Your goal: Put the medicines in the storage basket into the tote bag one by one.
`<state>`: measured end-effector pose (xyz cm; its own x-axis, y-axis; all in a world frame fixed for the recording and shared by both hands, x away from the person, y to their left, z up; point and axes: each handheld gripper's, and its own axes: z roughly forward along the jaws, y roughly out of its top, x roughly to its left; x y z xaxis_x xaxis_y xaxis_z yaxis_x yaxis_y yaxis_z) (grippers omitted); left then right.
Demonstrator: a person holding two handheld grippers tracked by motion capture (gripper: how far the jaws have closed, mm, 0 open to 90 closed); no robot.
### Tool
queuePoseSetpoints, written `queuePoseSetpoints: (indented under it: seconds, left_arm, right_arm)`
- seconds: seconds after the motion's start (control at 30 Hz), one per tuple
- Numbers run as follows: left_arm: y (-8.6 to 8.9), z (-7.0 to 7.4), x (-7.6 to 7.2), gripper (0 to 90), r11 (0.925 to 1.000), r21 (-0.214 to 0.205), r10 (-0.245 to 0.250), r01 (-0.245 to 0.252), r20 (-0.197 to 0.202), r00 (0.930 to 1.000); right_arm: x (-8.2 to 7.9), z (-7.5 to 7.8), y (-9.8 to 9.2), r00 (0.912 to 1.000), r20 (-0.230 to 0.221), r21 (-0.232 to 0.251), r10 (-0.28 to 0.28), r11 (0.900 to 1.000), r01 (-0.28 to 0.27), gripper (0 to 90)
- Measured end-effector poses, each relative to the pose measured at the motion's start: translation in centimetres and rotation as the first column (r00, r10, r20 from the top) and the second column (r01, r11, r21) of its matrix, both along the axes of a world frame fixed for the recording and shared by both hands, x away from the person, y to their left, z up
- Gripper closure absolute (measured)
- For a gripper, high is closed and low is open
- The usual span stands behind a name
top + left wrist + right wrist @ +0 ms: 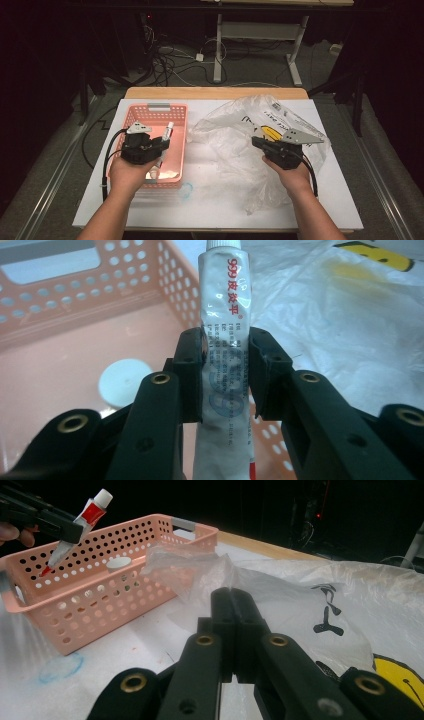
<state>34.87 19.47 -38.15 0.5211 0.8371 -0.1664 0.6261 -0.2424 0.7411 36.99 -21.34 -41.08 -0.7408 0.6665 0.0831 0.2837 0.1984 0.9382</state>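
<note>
Above the pink basket, ointment tube clamped mid-length in left gripper.

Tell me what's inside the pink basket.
In the pink basket lies one white round cap. The left gripper holds a tube above it, and hides part of the floor.

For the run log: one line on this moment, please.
left gripper: shut on ointment tube | over pink basket | right gripper: shut, on plastic bag
</note>
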Motion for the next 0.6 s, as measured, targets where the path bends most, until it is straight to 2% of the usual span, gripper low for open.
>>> queuePoseSetpoints:
  seconds: [0.3, 0.6]
  left_arm:
    - [-2.6, 0.8, -0.6, 67.9, 0.9976, -0.029, -0.063, 0.063, 0.024, 0.9977]
    - [-5.2, 1.0, -1.1, 67.9, 0.9905, -0.037, -0.131, 0.132, 0.041, 0.9906]
  right_arm:
    - [-0.1, 0.2, 0.0, 0.9999, 0.012, -0.001, 0.004, 1.0000, -0.004, 90.0]
    - [-0.2, 0.4, -0.1, 0.9999, 0.017, 0.005, 0.001, 1.0000, -0.002, 90.0]
